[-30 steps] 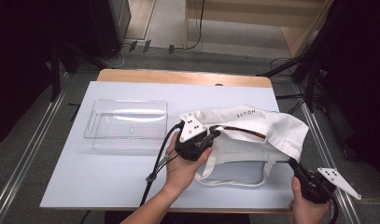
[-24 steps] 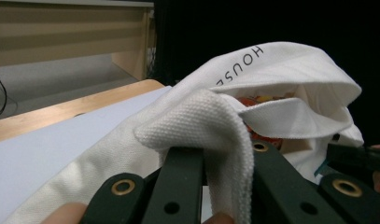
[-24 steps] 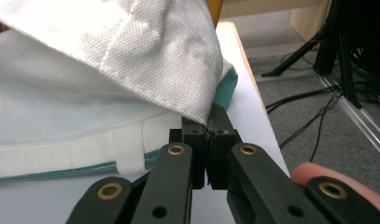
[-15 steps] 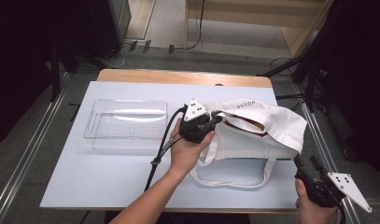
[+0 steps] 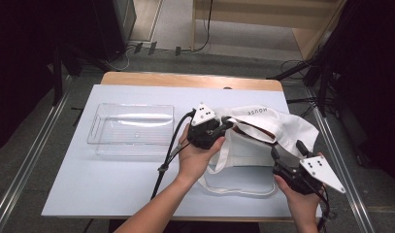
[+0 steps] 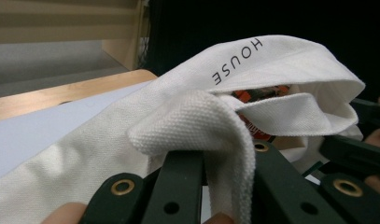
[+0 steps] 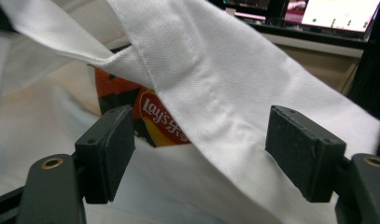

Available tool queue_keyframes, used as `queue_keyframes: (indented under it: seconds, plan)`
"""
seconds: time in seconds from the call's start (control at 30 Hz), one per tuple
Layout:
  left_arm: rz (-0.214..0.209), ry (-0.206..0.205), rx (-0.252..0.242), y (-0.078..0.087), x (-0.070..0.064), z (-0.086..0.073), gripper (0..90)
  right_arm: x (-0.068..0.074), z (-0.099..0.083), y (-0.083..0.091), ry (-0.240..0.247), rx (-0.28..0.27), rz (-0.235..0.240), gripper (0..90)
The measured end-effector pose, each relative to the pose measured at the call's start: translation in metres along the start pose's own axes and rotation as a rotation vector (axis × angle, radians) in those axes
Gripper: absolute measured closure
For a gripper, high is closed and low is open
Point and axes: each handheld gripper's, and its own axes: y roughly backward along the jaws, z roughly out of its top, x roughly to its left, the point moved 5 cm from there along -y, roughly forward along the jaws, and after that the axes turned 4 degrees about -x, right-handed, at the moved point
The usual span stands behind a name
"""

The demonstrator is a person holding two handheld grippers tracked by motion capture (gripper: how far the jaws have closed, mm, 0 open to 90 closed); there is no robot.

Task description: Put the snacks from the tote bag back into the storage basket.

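Observation:
A white cloth tote bag (image 5: pixel 277 127) printed "HOUSE" (image 6: pixel 281 60) lies on the right half of the table. My left gripper (image 5: pixel 226 125) is shut on a fold of the bag's rim (image 6: pixel 211 126) and holds its mouth up. Inside the mouth lies an orange Lay's chip packet (image 7: pixel 156 116), a strip of which peeks out under the rim (image 6: pixel 260 93). At the bag's right side my right gripper (image 5: pixel 287 149) stands open, its jaws (image 7: pixel 199 149) pointing into the mouth, with the rim cloth (image 7: pixel 215 79) crossing between them and the packet farther in.
A clear plastic tray (image 5: pixel 99 127) stands empty left of the bag. The bag's long strap (image 5: pixel 234 190) loops toward the table's front edge. The white table top (image 5: pixel 112 184) ends at a wooden strip (image 5: pixel 185 80) at the back.
My left gripper lifted the bag's rim away from the front edge and held it. My right gripper came in from the front right corner to the bag's mouth.

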Motion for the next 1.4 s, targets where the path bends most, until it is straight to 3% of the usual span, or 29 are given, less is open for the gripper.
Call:
queue_keyframes:
  seconds: [0.1,0.2,0.27,0.33,0.47,0.73,0.83,1.03,1.23,1.4]
  plan:
    - [-0.008,-0.009,0.003,0.000,-0.001,0.000,89.6,0.002,0.000,-0.014,0.021,0.055,-0.043,27.0]
    - [-0.011,-0.009,0.006,0.000,-0.001,-0.001,89.6,0.001,0.004,-0.018,0.013,0.035,-0.073,44.0]
    - [-0.018,-0.019,0.014,0.000,-0.002,-0.002,89.3,-0.001,0.008,-0.015,-0.020,-0.001,-0.029,61.6]
    - [-0.028,-0.026,0.019,0.000,-0.004,-0.003,88.1,-0.002,0.014,-0.011,-0.015,-0.037,-0.002,74.9]
    - [-0.038,-0.054,0.026,0.002,-0.009,-0.005,83.8,-0.008,0.026,-0.007,-0.021,-0.077,0.027,88.2]
    - [0.003,-0.112,0.048,0.008,-0.017,-0.022,66.3,-0.015,0.041,-0.007,-0.046,-0.108,0.047,90.0]
    - [0.039,-0.156,0.019,0.014,-0.022,-0.029,67.3,-0.016,0.044,-0.007,-0.058,-0.117,0.046,90.0]
    - [0.045,-0.180,0.000,0.030,-0.034,-0.046,66.2,-0.018,0.045,-0.008,-0.077,-0.116,0.058,90.0]
    - [0.082,-0.155,-0.020,0.042,-0.030,-0.057,60.3,-0.019,0.046,-0.008,-0.081,-0.116,0.065,90.0]
    - [0.089,-0.179,-0.049,0.053,-0.033,-0.060,58.2,-0.020,0.046,-0.008,-0.088,-0.115,0.068,90.0]
